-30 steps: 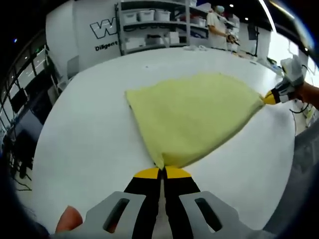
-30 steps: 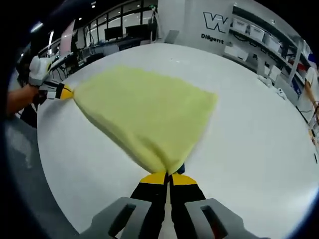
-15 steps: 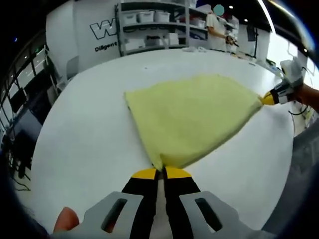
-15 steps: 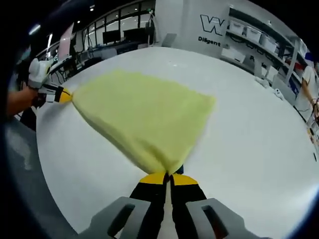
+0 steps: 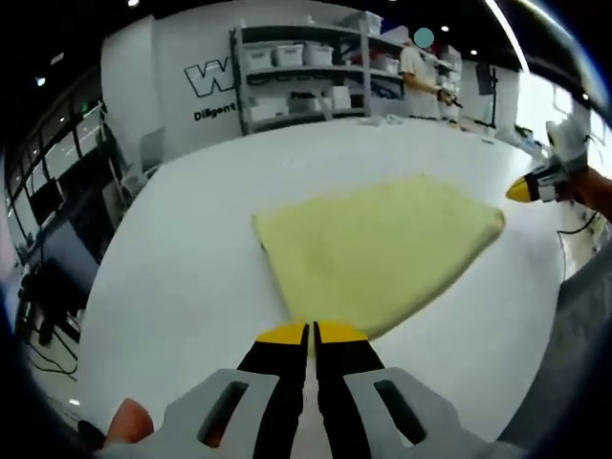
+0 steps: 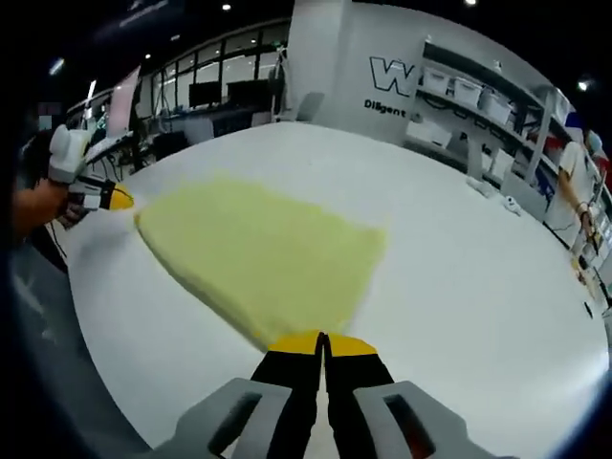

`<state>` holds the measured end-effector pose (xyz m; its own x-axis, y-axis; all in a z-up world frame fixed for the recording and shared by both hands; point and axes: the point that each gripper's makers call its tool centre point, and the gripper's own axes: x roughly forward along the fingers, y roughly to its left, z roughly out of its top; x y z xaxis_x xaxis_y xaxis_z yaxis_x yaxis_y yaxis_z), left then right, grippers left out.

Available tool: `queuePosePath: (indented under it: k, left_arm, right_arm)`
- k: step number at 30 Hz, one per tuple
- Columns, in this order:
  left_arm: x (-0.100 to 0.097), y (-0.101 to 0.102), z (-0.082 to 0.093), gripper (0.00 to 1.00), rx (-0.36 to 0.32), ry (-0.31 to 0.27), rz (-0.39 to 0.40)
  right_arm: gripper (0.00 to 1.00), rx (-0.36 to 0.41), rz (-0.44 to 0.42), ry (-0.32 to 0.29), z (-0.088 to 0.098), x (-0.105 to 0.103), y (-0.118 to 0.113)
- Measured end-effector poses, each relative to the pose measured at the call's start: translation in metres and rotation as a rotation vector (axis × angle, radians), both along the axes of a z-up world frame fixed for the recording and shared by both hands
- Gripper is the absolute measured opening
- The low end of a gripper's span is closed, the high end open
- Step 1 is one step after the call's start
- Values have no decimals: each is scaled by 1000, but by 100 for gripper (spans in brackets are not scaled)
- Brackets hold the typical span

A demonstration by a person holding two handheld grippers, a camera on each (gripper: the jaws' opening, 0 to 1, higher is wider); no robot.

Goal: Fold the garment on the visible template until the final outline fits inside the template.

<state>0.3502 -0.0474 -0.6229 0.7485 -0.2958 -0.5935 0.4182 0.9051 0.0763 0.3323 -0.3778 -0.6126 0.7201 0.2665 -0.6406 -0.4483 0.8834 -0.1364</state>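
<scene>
The yellow garment [image 5: 378,253] lay flat on the white table [image 5: 182,277] as a folded, roughly four-sided shape, so at least one fold looked done; no template outline could be made out, so whether the outline fitted could not be judged. The left gripper [image 5: 312,332] had its jaws pressed together at the cloth's near corner, though whether they pinched fabric could not be told. The right gripper [image 6: 321,340] stood likewise closed at its own near edge of the cloth, grip uncertain, so releasing or further folding may have remained.
</scene>
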Motion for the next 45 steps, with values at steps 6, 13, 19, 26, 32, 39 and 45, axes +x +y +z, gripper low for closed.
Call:
queuePosePath:
  k: [6, 13, 19, 26, 32, 39, 45]
  left_arm:
    - [-1, -19, 15, 0, -33, -39, -26]
    - [-27, -43, 51, 0, -56, -107, -39]
    - [-56, -54, 62, 1, -149, -109, -100]
    - [-65, -53, 58, 35, -206, -96, -121]
    - [-68, -54, 66, 55, -243, -108, -166]
    - [-64, -46, 72, 75, -270, -120, -166]
    - [-66, -50, 74, 89, -309, -123, -185]
  right_arm:
    - [0, 45, 42, -46, 20, 3, 30]
    - [0, 64, 62, -111, 44, -21, 65]
    - [0, 96, 92, -117, 48, -46, 70]
    - [14, 94, 82, -130, 48, -52, 58]
    - [34, 118, 79, -154, 54, -50, 52]
    - [61, 175, 41, -151, 55, -49, 47]
    - [80, 220, 39, -154, 57, -50, 53]
